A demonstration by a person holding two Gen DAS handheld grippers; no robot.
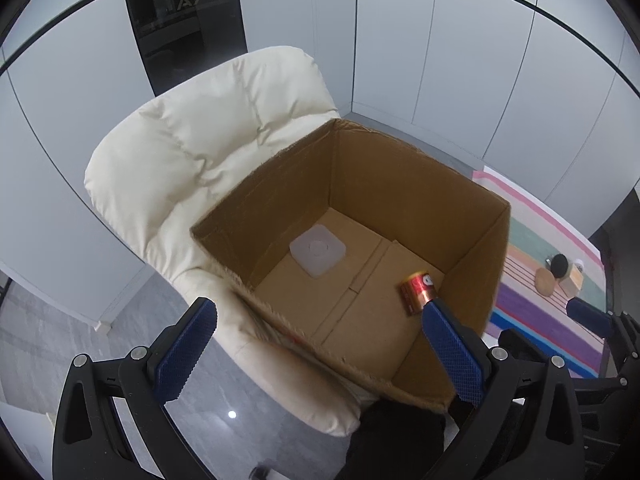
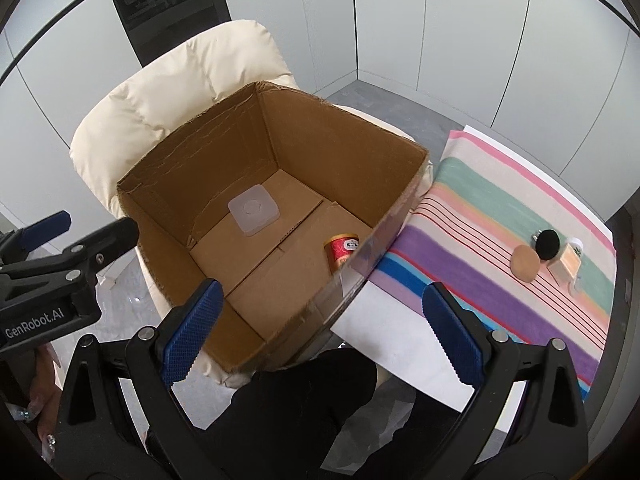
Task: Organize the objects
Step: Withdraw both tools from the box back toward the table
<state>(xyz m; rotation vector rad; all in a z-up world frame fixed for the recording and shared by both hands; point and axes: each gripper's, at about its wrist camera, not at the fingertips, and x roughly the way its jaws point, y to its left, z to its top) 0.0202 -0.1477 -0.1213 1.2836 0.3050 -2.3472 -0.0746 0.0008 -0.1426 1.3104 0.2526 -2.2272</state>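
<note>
Now | left gripper (image 1: 320, 344) released | right gripper (image 2: 316, 332) released | red can (image 2: 340, 254) lying by cardboard box (image 2: 340, 136) right wall

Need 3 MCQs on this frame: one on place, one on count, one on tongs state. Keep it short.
1. Where does the red can lie?
A. on the striped cloth
B. on the box floor
C. on the chair cushion

2. How many things lie inside the box?
A. two
B. four
C. none

3. How do the right tongs stand?
A. shut on the can
B. shut on the white lid
C. open, holding nothing

Key: 1 B, the can lies on its side on the cardboard floor near the right wall. 2 A, only the can and the white lid show inside. 3 C, the blue pads stand wide apart with nothing between them; the left tongs are open too.
</note>
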